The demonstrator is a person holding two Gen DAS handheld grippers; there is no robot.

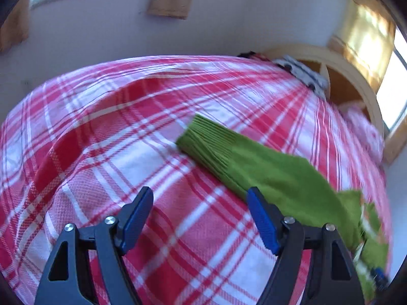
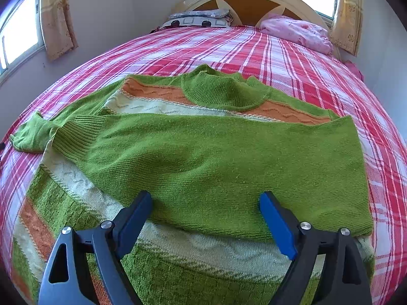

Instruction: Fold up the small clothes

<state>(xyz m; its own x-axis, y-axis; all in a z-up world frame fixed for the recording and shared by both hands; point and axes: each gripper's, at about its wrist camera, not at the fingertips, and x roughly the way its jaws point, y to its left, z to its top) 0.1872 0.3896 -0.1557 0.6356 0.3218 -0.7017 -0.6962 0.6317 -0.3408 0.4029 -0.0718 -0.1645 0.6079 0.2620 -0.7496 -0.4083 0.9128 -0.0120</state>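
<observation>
A small green knit sweater [image 2: 229,157] with orange and cream stripes lies flat on the red plaid bedspread [image 2: 292,50]. Its right sleeve is folded across the chest, cuff [image 2: 76,137] to the left. The other sleeve [image 2: 28,134] sticks out at the far left. My right gripper [image 2: 206,203] is open and empty, just above the folded sleeve's near edge. In the left wrist view that outstretched sleeve [image 1: 254,167] lies on the bedspread [image 1: 127,132], ribbed cuff [image 1: 203,142] pointing up-left. My left gripper [image 1: 201,198] is open and empty, with its right finger beside the sleeve.
A cream and wood headboard [image 2: 249,0] stands at the far end with a patterned pillow [image 2: 198,19] and a pink bundle [image 2: 297,33]. Windows with yellow curtains [image 2: 58,17] flank the bed. The wall [image 1: 101,33] runs close along the bed's far side.
</observation>
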